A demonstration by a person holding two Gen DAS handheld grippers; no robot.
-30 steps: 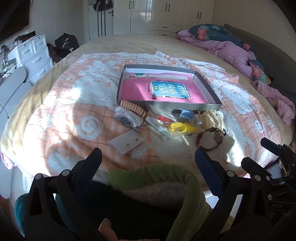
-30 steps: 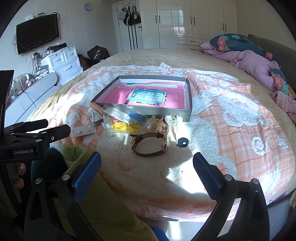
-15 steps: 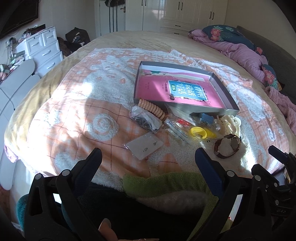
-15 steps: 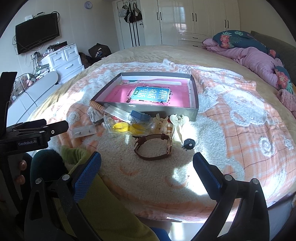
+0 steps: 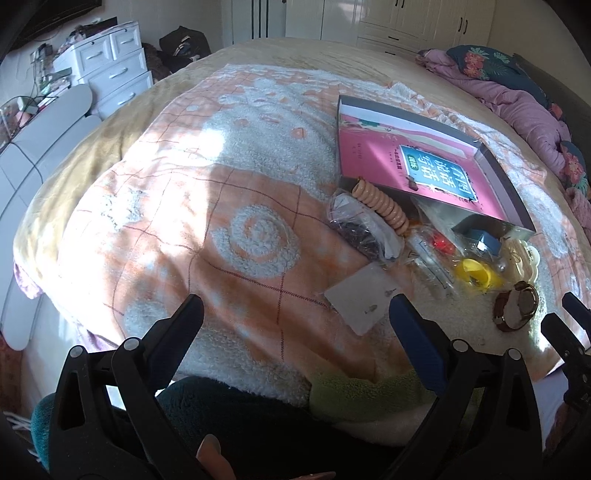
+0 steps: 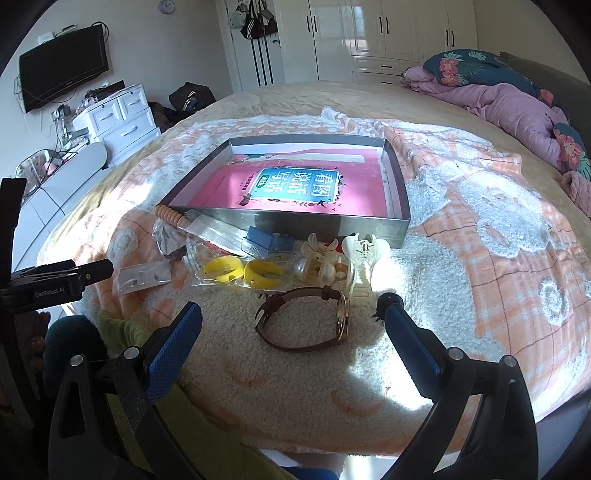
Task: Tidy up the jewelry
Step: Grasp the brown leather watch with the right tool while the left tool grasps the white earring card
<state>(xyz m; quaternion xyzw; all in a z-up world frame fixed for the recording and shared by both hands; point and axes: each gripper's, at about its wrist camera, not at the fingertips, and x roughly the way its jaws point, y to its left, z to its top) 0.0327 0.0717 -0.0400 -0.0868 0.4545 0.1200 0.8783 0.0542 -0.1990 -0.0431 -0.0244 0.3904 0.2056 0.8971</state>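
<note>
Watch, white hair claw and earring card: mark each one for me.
watch (image 6: 341, 320), right wrist view, on the round case.
white hair claw (image 6: 364, 258), right wrist view, on its hinge.
earring card (image 5: 364, 301), left wrist view, on the card's middle.

- Filling most of both views: a wide bed (image 6: 295, 99) under a tan cover, an orange-and-white plaid blanket (image 5: 229, 206) spreading over it.
- Lining the far wall: glossy white wardrobes (image 6: 388, 33).
- Standing at left: a white drawer chest (image 6: 122, 118), a dark television (image 6: 62, 66) hanging above.
- Bunching at right: pink bedding (image 6: 509, 107) and floral pillows (image 6: 472, 66).
- Falling across the blanket: bright sunlight in patches.
</note>
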